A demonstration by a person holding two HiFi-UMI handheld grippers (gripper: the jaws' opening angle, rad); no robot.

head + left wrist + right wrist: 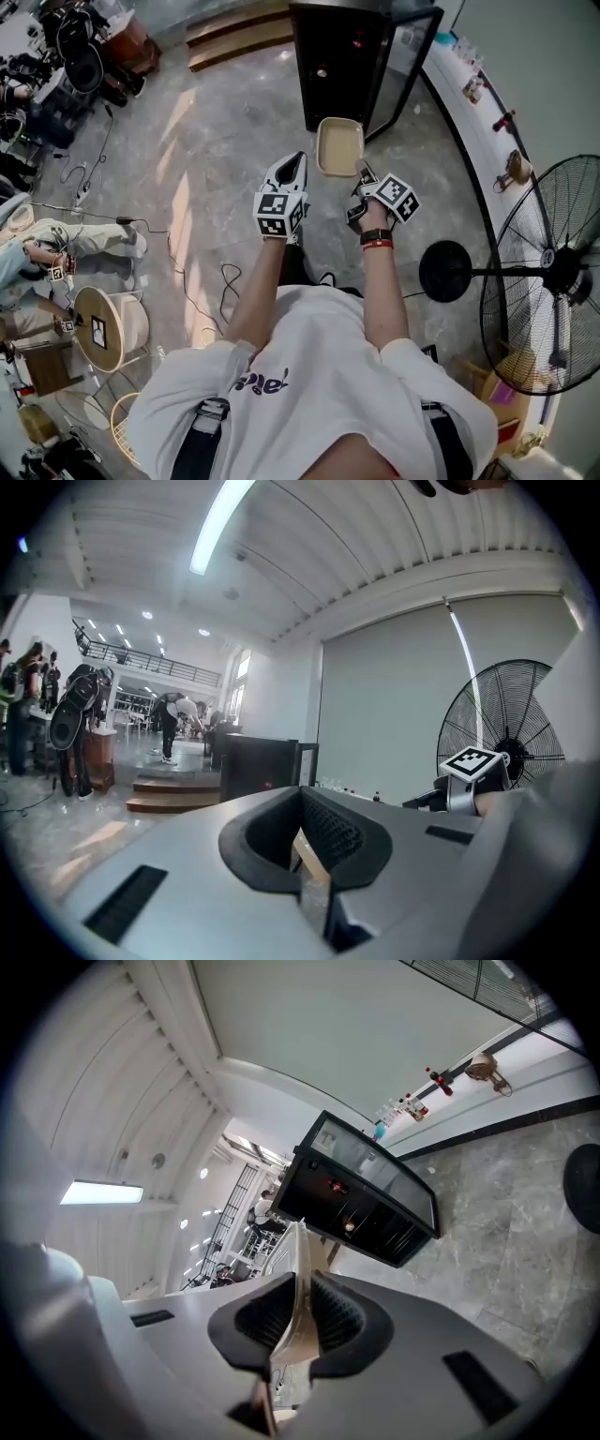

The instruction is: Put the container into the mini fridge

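A shallow beige container [339, 147] hangs in front of me, held by its near rim. My right gripper [361, 174] is shut on that rim; in the right gripper view the thin rim [295, 1279] stands upright between the two ribbed pads [339, 1314]. Just beyond stands the black mini fridge [342, 58] on the floor, its glass door [412, 56] swung open to the right. It also shows as the fridge [361, 1199] ahead of the right jaws. My left gripper [294, 169] is level with the container, a little to its left and apart from it. Its jaws are together and hold nothing.
A standing fan [553, 262] with a round black base [457, 271] is close on my right. A white ledge with bottles [478, 103] runs along the right wall. Wooden steps [239, 37] lie left of the fridge. Cables [202, 291], a round stool [98, 328] and a seated person [37, 253] are at the left.
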